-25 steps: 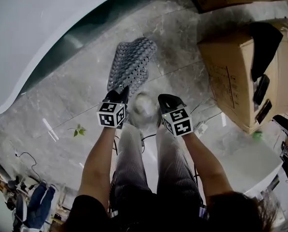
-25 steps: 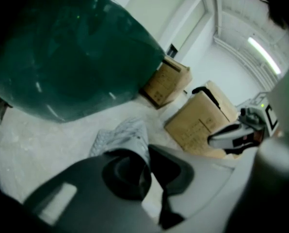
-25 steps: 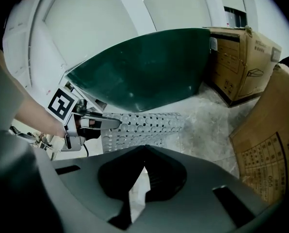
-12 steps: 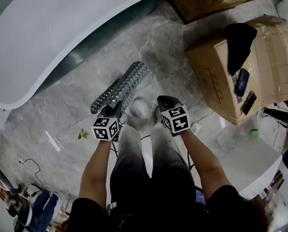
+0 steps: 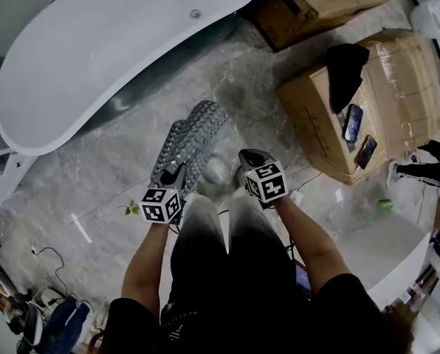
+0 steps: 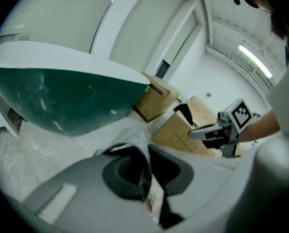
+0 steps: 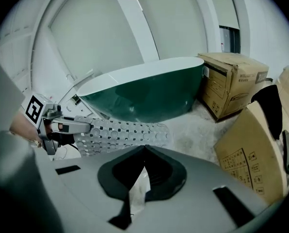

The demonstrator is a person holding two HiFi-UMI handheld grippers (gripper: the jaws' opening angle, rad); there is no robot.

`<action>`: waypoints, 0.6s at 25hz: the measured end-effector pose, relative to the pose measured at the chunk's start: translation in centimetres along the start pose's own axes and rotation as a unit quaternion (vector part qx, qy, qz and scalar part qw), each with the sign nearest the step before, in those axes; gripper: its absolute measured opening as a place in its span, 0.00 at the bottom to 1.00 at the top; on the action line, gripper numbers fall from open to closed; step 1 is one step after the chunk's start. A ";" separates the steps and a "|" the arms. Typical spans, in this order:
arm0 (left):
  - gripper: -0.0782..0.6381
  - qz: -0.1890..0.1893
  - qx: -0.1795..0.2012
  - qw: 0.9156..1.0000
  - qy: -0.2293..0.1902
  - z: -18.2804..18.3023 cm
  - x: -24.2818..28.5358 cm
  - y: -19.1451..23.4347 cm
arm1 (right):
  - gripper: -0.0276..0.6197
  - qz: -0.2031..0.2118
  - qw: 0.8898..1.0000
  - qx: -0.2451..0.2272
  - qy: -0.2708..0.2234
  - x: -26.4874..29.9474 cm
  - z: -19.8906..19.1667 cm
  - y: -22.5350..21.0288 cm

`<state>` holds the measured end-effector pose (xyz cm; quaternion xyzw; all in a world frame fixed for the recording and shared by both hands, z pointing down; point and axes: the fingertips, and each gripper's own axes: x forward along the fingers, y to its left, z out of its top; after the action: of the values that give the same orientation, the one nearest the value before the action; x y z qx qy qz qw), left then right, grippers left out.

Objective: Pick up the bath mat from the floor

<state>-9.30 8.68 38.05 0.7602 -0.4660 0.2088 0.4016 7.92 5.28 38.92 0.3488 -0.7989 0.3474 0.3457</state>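
The mat (image 5: 189, 140) is grey and pliable, covered in rows of round bumps with small square holes, and curled along its length. It is clear of the floor (image 5: 117, 161), sticking out forward from the left tool (image 5: 176, 174), whose jaws are clamped on its near edge. The right tool (image 5: 246, 155) is beside it, jaws together on nothing. The tub (image 5: 117, 50) is white inside, green outside. The near box (image 5: 397, 87) is closed, with a black cloth (image 5: 344, 68) and two phones (image 5: 353, 122) on it.
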 end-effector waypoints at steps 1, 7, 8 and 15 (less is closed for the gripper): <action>0.15 -0.003 0.004 1.000 -0.004 0.3 -0.7 -0.4 | 0.03 0.000 1.000 -0.001 -0.002 -0.5 0.2 0.4; 0.15 -0.010 0.022 1.000 -0.017 2.1 -3.9 -1.5 | 0.03 -0.001 1.000 0.010 -0.015 -3.0 1.0 2.2; 0.15 -0.011 0.026 0.999 -0.018 2.4 -4.3 -1.7 | 0.03 0.000 1.000 0.010 -0.016 -3.4 1.0 2.4; 0.15 -0.013 0.040 0.999 -0.026 3.6 -7.0 -2.6 | 0.03 -0.001 0.999 0.007 -0.033 -6.0 2.6 3.3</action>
<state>-10.57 10.23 29.95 0.7866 -0.4581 0.2020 0.3614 7.58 6.85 31.73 0.3633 -0.8068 0.3409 0.3176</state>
